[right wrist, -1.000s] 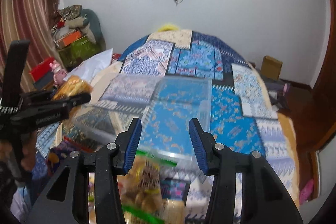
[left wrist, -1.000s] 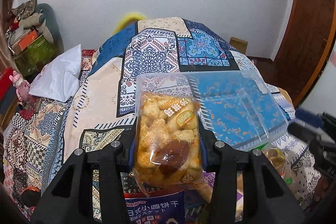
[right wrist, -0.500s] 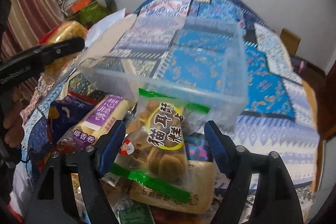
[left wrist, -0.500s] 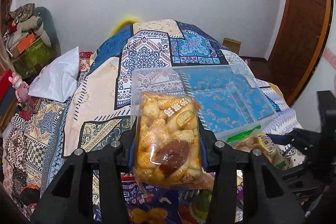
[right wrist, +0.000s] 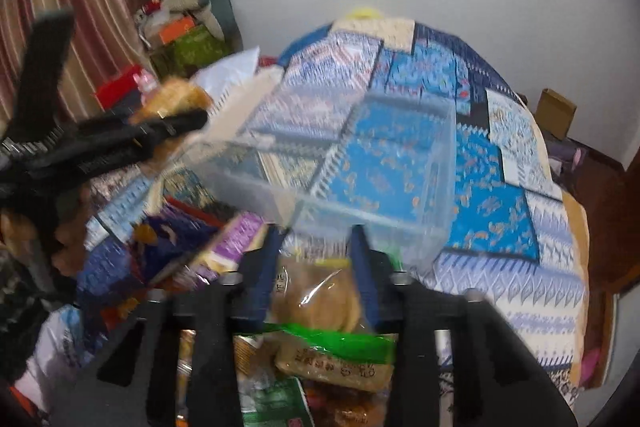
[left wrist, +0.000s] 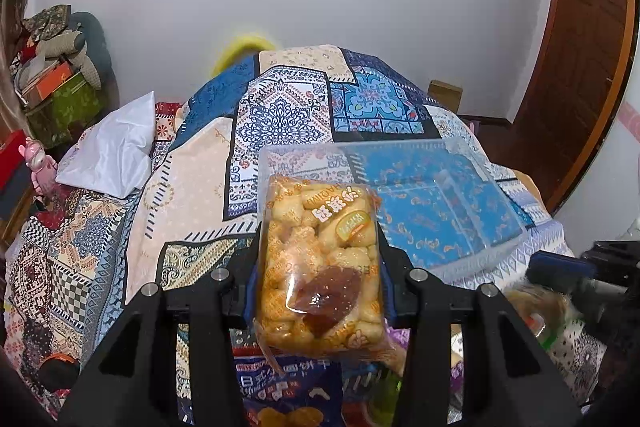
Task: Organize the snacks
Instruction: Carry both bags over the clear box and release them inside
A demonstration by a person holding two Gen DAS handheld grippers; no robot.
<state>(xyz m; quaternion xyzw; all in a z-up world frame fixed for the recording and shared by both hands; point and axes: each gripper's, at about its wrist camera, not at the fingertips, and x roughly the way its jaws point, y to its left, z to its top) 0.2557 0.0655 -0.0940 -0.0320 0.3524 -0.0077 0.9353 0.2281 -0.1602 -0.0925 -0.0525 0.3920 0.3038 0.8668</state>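
My left gripper [left wrist: 318, 267] is shut on a clear bag of golden puffed snacks [left wrist: 320, 263] and holds it upright above the bed, just left of a clear plastic bin [left wrist: 440, 211]. It also shows in the right wrist view [right wrist: 172, 119]. My right gripper [right wrist: 316, 267] is shut on a green-banded bag of brown biscuits [right wrist: 320, 299], lifted at the bin's [right wrist: 360, 163] near wall. In the left wrist view the right gripper [left wrist: 568, 271] is at the right edge, blurred.
A pile of snack packs lies in front of the bin: a blue biscuit bag [left wrist: 288, 387], a purple pack [right wrist: 236, 243], others beneath. The patterned bedspread [left wrist: 280, 115] stretches behind. A white pillow [left wrist: 112, 151] lies left. A wooden door [left wrist: 580, 67] stands right.
My right gripper has closed on the green-banded biscuit bag and lifted it toward the bin. My left gripper keeps its bag and has risen slightly.
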